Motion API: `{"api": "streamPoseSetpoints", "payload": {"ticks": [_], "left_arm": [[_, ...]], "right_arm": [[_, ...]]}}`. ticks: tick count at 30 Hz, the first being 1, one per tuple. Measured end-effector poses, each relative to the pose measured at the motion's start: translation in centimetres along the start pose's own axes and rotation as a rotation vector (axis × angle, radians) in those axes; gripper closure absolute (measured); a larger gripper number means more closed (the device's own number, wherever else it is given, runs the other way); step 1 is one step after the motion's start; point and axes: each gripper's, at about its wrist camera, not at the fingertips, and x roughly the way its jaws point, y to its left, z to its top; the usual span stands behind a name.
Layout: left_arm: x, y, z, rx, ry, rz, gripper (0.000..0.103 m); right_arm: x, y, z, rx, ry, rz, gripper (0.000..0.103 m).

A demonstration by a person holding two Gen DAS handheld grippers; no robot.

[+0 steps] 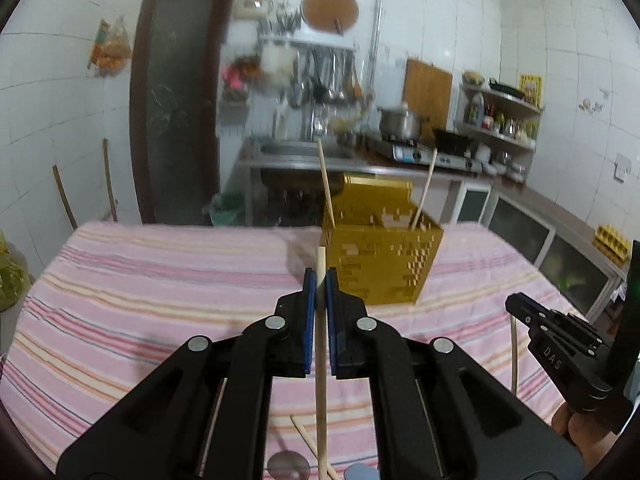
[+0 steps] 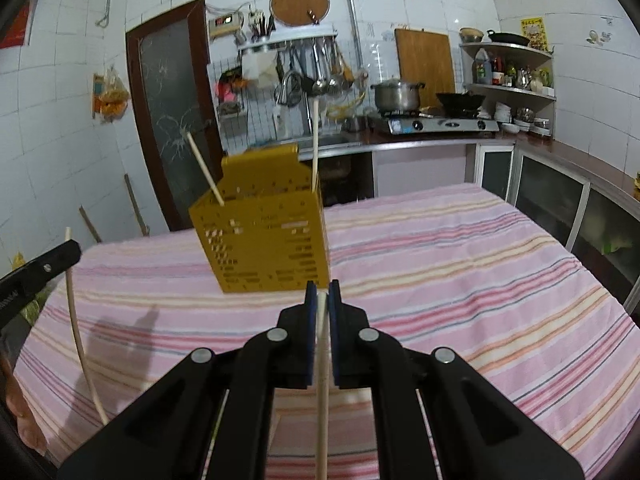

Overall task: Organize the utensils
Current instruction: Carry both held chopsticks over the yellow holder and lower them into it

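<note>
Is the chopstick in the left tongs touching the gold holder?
Apart. In the right wrist view the left tongs hold their chopstick far left of the gold holder, with striped cloth visible between them.

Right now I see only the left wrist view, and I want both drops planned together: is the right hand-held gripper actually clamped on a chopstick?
Observer: Yes. The right hand-held gripper is shut on a light chopstick, pinched between its blue pads.
Operator: How much pokes out in front?
Observer: Hardly any. Its end sits about level with the pad ends, and the rest runs back under the camera.
</note>
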Motion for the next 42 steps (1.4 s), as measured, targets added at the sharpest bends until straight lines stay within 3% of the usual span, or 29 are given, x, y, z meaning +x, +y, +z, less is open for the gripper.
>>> {"api": "streamPoseSetpoints", "payload": {"ticks": [7,22,35,42], "left_arm": [[-1.1,-0.2,0.9,0.01,-0.07,0.028,0.099],[-1.3,-1.7,2.1,0.047,-0.138,0.073,0.099],[-0.7,-2.1,4.6,0.044,-0.199,0.052,0.099],[-0.2,-2.4,8.0,0.036,-0.239,0.03,0.099]], "right_arm": [[-0.9,0.1,1.1,-0.021,-0.074,-0.011,0.097],[-0.7,-0.1,3.7,-0.056,-0.182,-0.015,0.097],[0.4,-0.3,6.5,-0.041,-0.257,0.003,0.097],[0.2,0.5,10.3,-0.049,-0.322,0.02,0.097]]}}
